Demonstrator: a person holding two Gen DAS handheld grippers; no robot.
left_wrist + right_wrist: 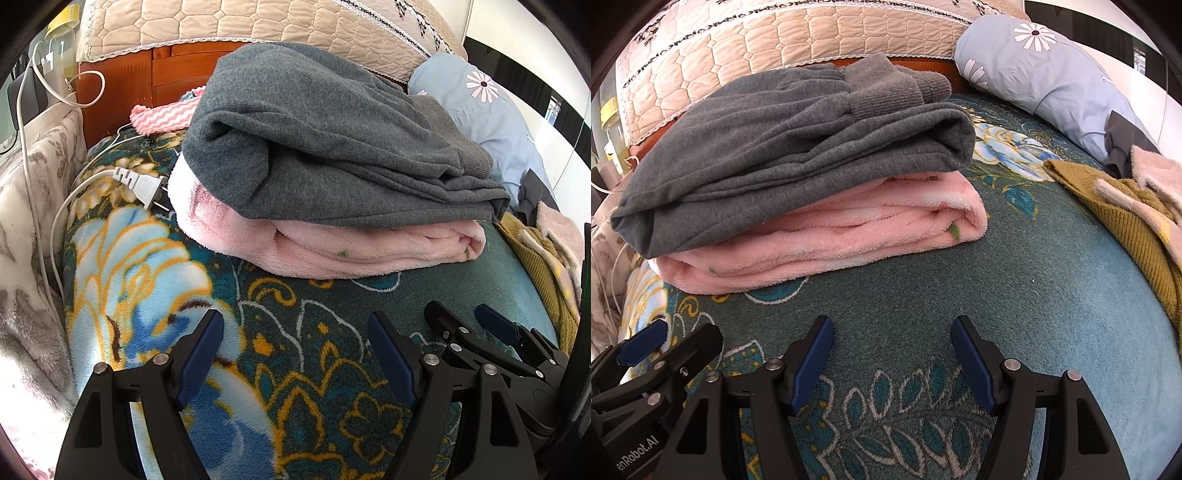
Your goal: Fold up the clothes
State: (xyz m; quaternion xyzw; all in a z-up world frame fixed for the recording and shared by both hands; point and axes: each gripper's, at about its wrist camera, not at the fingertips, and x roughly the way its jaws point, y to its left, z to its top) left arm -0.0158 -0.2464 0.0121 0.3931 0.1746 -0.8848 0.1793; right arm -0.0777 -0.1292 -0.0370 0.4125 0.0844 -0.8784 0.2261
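Note:
A folded grey garment (332, 140) lies on top of a folded pink fleece garment (332, 251) on the floral bed blanket (147, 277). The same stack shows in the right wrist view, grey (798, 147) over pink (831, 236). My left gripper (295, 332) is open and empty, a little short of the stack. My right gripper (892, 336) is open and empty, also short of the stack. The right gripper shows at the lower right of the left wrist view (465, 317). The left gripper shows at the lower left of the right wrist view (679, 336).
A loose pile of mustard knit (1126, 214) and pale pink clothes (1156, 173) lies at the right. A blue flowered pillow (1045, 70) and a quilted headboard cover (757, 48) are behind. A white plug and cable (140, 184) lie left of the stack.

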